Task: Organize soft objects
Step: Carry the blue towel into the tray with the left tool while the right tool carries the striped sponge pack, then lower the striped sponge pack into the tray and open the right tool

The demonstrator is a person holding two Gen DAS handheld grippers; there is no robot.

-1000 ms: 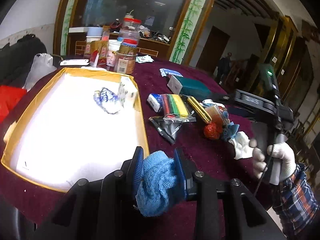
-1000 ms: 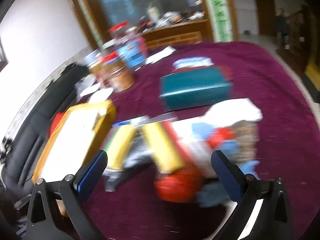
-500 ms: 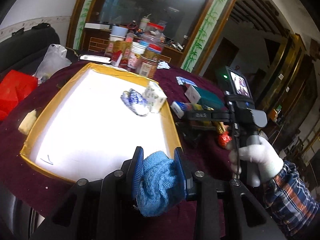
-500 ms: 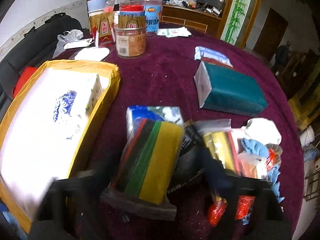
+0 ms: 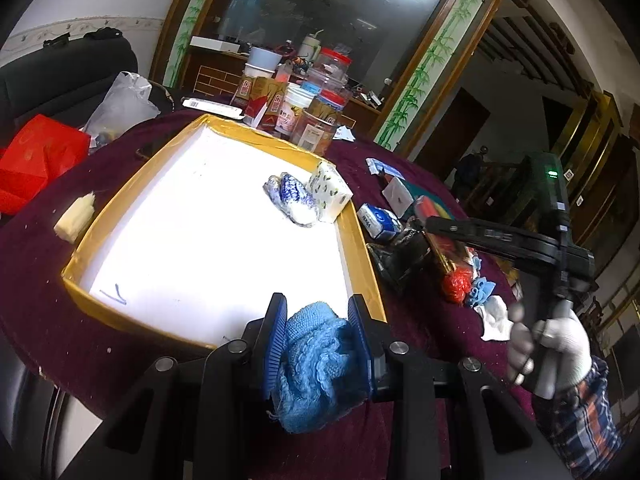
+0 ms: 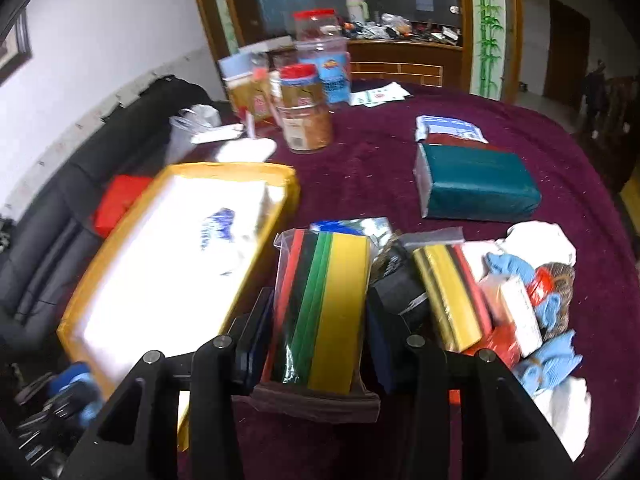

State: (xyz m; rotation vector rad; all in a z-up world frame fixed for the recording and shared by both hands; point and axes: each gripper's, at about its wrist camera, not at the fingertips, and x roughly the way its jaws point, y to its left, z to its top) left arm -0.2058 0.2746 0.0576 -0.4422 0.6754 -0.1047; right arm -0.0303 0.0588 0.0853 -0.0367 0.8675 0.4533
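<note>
Blue cloth (image 5: 320,364) clamped in down-tilted left gripper (image 5: 318,344) over tray's (image 5: 362,248) edge

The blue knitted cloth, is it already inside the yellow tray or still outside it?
Outside. The blue knitted cloth is pinched in the left gripper, near the yellow tray's front rim.

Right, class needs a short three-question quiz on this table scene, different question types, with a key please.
1. True or false: the left claw is empty.
2. The right claw is closed on: A) the green box; B) the bagged pack of coloured sponges; C) a jar.
3. Fill in: inside the yellow-rimmed tray, the blue-and-white bundle lies touching a small patterned ____.

Key: 1 false, it grips a blue knitted cloth. 2 B. 3 box.
</note>
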